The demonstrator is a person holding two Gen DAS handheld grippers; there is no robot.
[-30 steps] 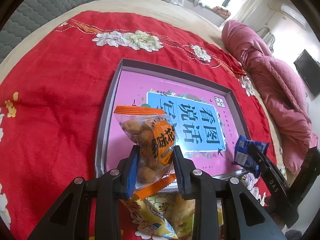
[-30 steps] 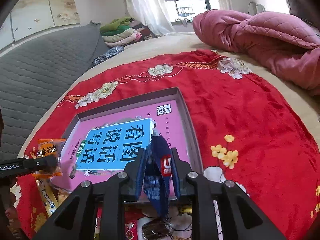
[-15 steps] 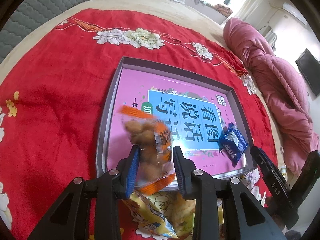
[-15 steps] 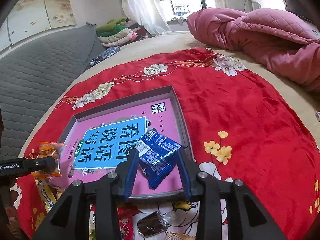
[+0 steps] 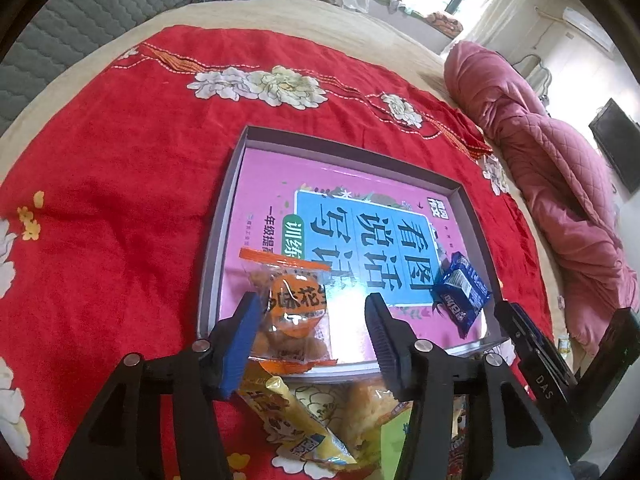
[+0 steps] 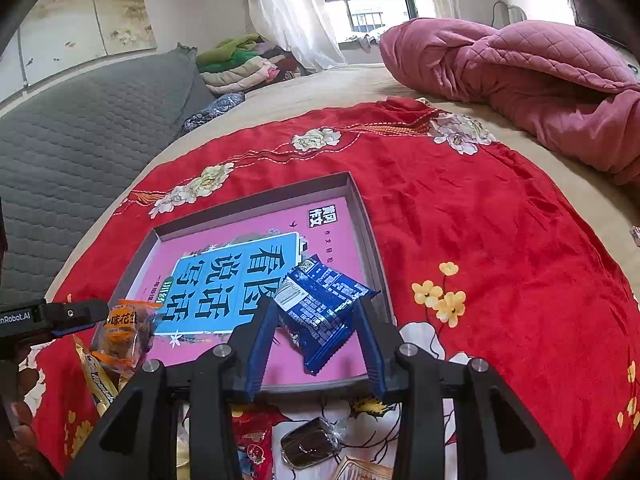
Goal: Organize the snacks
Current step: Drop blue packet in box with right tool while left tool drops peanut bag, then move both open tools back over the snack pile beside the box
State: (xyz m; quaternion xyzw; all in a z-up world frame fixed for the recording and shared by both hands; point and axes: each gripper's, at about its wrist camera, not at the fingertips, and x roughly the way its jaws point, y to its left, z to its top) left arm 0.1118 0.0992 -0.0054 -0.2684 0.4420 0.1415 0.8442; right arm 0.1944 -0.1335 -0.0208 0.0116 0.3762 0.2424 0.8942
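Observation:
A shallow grey box (image 5: 224, 216) with a pink and blue printed bottom lies on the red cloth (image 5: 120, 160); it also shows in the right wrist view (image 6: 360, 208). An orange peanut packet (image 5: 290, 312) lies in its near left corner, between the open jaws of my left gripper (image 5: 310, 332). A blue snack packet (image 6: 320, 308) lies in the near right corner, between the open jaws of my right gripper (image 6: 316, 344). The blue packet (image 5: 460, 296) and the right gripper's finger (image 5: 532, 352) show in the left wrist view. The orange packet (image 6: 124, 328) shows in the right wrist view.
Loose snacks lie in front of the box: a yellow packet (image 5: 288, 420), a red packet (image 6: 252, 440), a dark wrapped sweet (image 6: 308, 446). A pink quilt (image 6: 520, 68) lies at the far right. A grey padded headboard (image 6: 80, 128) rises at the left.
Both grippers have opened. The orange packet dropped from my left gripper into the box. The blue packet dropped from my right gripper into the box.

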